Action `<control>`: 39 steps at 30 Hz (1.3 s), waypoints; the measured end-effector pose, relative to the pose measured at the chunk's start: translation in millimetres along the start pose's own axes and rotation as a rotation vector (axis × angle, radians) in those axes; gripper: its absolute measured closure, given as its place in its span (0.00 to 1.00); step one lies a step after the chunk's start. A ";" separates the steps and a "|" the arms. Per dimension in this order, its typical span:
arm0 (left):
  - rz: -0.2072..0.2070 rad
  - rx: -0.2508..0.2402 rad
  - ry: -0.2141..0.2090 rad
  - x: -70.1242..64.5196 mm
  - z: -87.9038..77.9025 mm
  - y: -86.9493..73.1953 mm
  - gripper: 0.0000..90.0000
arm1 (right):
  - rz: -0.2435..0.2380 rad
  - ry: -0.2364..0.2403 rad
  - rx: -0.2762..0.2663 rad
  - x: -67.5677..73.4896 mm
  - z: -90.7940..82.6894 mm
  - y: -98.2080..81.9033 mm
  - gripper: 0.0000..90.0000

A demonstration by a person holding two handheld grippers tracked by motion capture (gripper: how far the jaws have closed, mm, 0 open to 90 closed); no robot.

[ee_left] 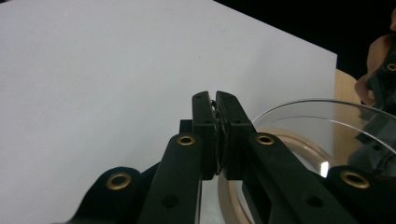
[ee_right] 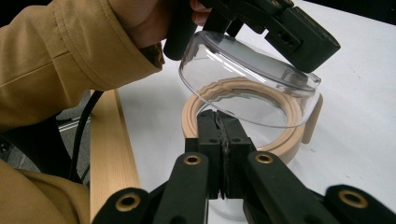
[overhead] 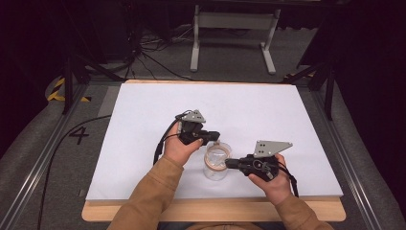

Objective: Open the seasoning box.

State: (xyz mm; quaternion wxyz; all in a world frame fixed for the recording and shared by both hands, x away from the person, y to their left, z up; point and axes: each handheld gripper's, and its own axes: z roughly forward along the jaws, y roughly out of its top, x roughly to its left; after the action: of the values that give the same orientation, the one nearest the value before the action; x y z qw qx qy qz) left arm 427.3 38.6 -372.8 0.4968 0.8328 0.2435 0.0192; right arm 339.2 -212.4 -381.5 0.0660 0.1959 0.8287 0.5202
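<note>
Container (overhead: 216, 163) between both tongs

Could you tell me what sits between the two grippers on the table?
In the high view, a clear container with a tan ring lies between the left gripper and the right gripper, both at its rim.

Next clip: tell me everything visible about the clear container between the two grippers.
The clear container looks like a transparent plastic cup or lid with a round rim, tilted over a beige ring beneath it. It sits near the front edge of the white table. The left gripper grips its far rim with jaws shut; the right gripper pinches the near side, whether container or ring is unclear.
</note>
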 end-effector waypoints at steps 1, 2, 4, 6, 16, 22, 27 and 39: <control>-0.005 0.001 0.006 0.3 -0.9 0.0 0.95 | -0.004 -0.001 0.000 0.0 0.1 -0.1 1.00; -0.011 -0.003 0.010 1.1 -2.5 -0.4 0.95 | -0.004 0.001 0.000 0.0 0.2 0.0 1.00; -0.015 0.000 0.018 2.5 -7.3 -1.3 0.95 | -0.007 0.002 0.003 -0.1 0.0 0.4 1.00; -0.028 0.002 0.028 2.4 -12.9 -3.4 0.95 | -0.006 0.005 0.004 -0.6 -0.3 1.8 1.00; -0.049 -0.024 0.075 4.9 -39.2 -13.1 0.93 | -0.047 0.012 -0.010 -6.3 -2.0 10.3 1.00; -0.070 -0.020 0.108 5.3 -52.4 -22.3 0.93 | -0.063 0.011 -0.027 -12.4 -4.9 16.8 1.00; -0.092 -0.024 0.130 7.0 -63.5 -29.0 0.93 | -0.074 0.016 -0.034 -16.9 -4.0 22.5 1.00; -0.141 -0.039 0.181 9.7 -89.2 -44.9 0.92 | -0.091 0.033 -0.051 -26.4 0.3 35.1 1.00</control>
State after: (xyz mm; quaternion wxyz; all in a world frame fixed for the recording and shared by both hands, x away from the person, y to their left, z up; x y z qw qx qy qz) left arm 394.1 133.1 -367.3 0.4887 0.7987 0.3450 0.0641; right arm 372.5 -209.2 -352.9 0.0810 0.1478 0.8240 0.5409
